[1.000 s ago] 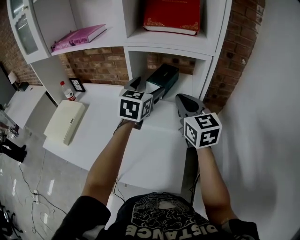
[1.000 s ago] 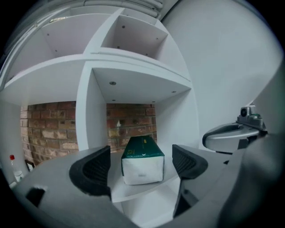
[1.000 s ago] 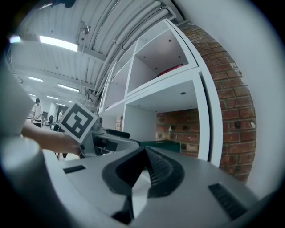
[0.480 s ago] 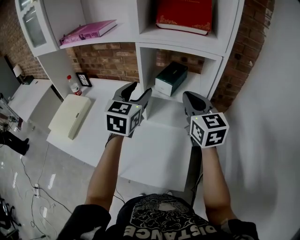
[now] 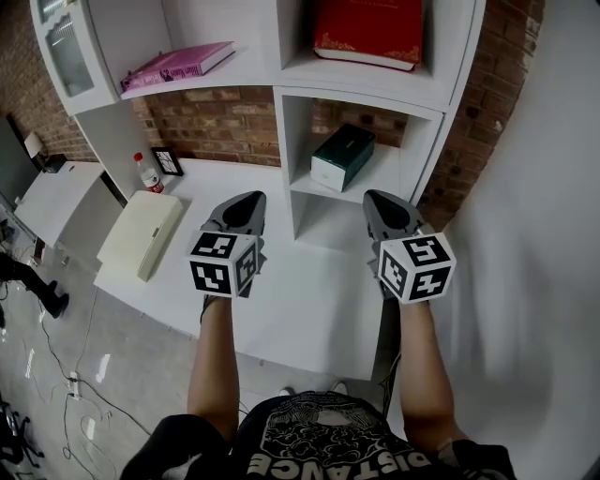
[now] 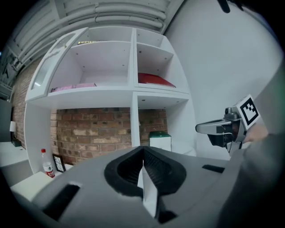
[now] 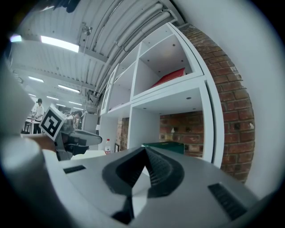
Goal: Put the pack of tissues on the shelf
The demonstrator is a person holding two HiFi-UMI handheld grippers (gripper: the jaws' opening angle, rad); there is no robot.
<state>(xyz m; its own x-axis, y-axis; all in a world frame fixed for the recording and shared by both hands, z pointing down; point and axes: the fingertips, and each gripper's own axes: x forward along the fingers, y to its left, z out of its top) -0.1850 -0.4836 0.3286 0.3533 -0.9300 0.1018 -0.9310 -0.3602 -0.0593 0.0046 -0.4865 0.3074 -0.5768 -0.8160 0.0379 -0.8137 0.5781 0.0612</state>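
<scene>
The pack of tissues (image 5: 342, 157), a dark green and white box, lies in the lower shelf compartment (image 5: 398, 173), apart from both grippers. It also shows in the left gripper view as the tissue pack (image 6: 160, 140), small and straight ahead, and in the right gripper view as the green pack (image 7: 171, 147). My left gripper (image 5: 246, 201) hovers over the white table in front of the shelf, jaws shut and empty. My right gripper (image 5: 381, 199) is level with it to the right, also shut with nothing in it.
A red book (image 5: 366, 28) lies in the compartment above, and a pink book (image 5: 178, 64) on the shelf at left. On the white table (image 5: 309, 309) are a cream box (image 5: 141, 232), a small bottle (image 5: 145, 173) and a picture frame (image 5: 169, 161). The wall behind is brick.
My left gripper has drawn back from the tissue pack at the shelf toward me and its jaws have gone from open to shut. The pack stays on the shelf.
</scene>
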